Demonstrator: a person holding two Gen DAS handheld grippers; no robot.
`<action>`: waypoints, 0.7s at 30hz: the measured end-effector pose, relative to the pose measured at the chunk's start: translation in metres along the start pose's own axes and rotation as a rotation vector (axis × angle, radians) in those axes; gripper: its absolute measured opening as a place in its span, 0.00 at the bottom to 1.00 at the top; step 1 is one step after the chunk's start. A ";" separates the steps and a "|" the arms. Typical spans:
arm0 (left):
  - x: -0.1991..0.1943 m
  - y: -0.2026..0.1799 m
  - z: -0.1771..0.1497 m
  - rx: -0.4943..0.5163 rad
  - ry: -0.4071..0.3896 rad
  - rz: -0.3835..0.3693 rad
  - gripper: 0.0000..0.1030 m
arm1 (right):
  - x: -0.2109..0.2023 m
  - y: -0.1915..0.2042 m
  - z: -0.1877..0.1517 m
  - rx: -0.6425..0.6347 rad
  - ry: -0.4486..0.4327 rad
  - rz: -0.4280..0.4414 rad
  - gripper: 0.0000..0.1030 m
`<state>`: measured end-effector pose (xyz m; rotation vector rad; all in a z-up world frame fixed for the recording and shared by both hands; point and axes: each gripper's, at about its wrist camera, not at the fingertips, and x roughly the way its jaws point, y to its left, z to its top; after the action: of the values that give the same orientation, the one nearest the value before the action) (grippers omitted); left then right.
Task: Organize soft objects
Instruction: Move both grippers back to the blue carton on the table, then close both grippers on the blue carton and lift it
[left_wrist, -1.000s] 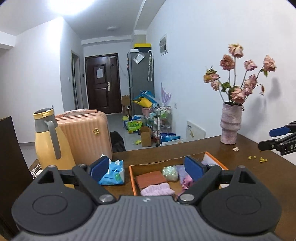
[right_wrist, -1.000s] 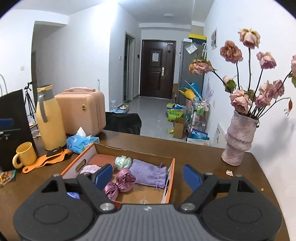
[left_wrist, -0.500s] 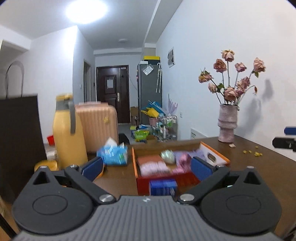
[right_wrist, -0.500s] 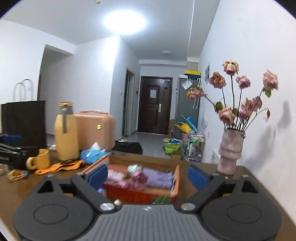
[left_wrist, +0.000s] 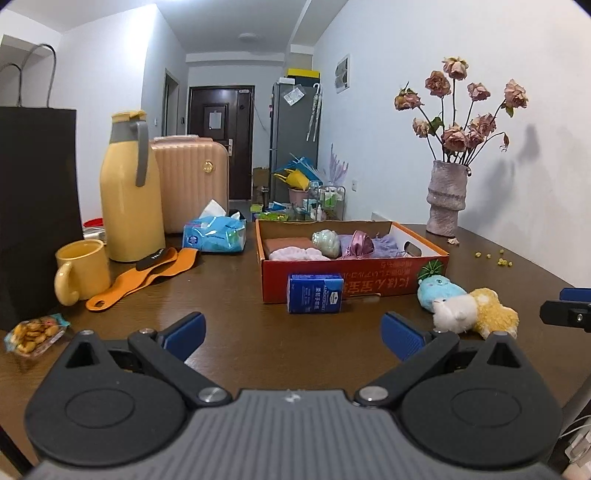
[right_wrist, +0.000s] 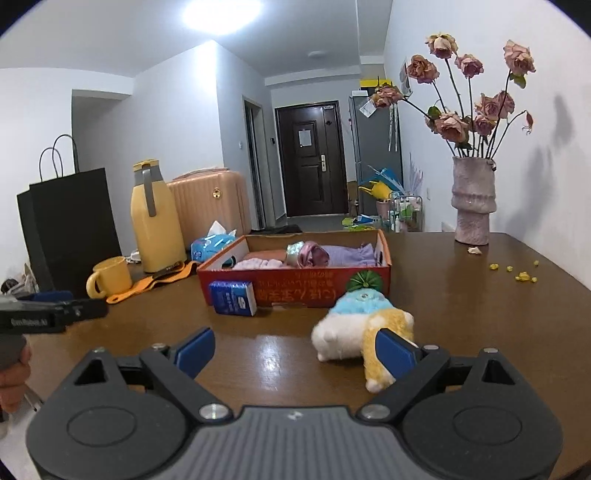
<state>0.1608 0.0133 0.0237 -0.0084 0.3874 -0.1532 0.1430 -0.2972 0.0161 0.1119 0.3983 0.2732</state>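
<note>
A shallow red cardboard box (left_wrist: 354, 280) is seen on the brown tabletop (left_wrist: 236, 332), and several soft things are already laid in it: a folded pink cloth (left_wrist: 295, 254), a pale green pouch (left_wrist: 327, 242), a shiny pink satin scrunchie (left_wrist: 360, 243) and a lilac drawstring bag (left_wrist: 388, 245). That part of the sorting can be judged as done.

Three things are left outside the box, all in front of its near wall. A blue tissue pack (left_wrist: 314, 298) is stood against the wall. Further to the right lie a blue plush toy with a green leafy top (right_wrist: 360, 302) and, touching it, a white and yellow plush animal (right_wrist: 364, 341).

The left tongs (left_wrist: 291, 334) are held apart over bare tabletop, with nothing between them, aimed roughly at the tissue pack. The right tongs (right_wrist: 295, 349) are also apart, having just been opened wider; the white and yellow plush lies just ahead, its yellow end partly hidden behind the right pad, and no squeeze on it is shown.

The remaining work is judged to be the lifting of the two plush toys, and perhaps the tissue pack, into the box. No pick has been started yet.
</note>
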 end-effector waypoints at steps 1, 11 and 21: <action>0.011 0.000 0.004 -0.002 0.013 -0.003 1.00 | 0.010 0.001 0.004 0.006 0.003 0.009 0.91; 0.171 0.039 0.045 -0.144 0.184 -0.071 0.61 | 0.185 0.016 0.043 0.129 0.137 0.111 0.60; 0.229 0.054 0.045 -0.255 0.308 -0.244 0.17 | 0.288 0.019 0.042 0.303 0.263 0.231 0.23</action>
<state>0.3952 0.0314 -0.0227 -0.2872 0.7121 -0.3469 0.4097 -0.1993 -0.0483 0.4242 0.6893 0.4564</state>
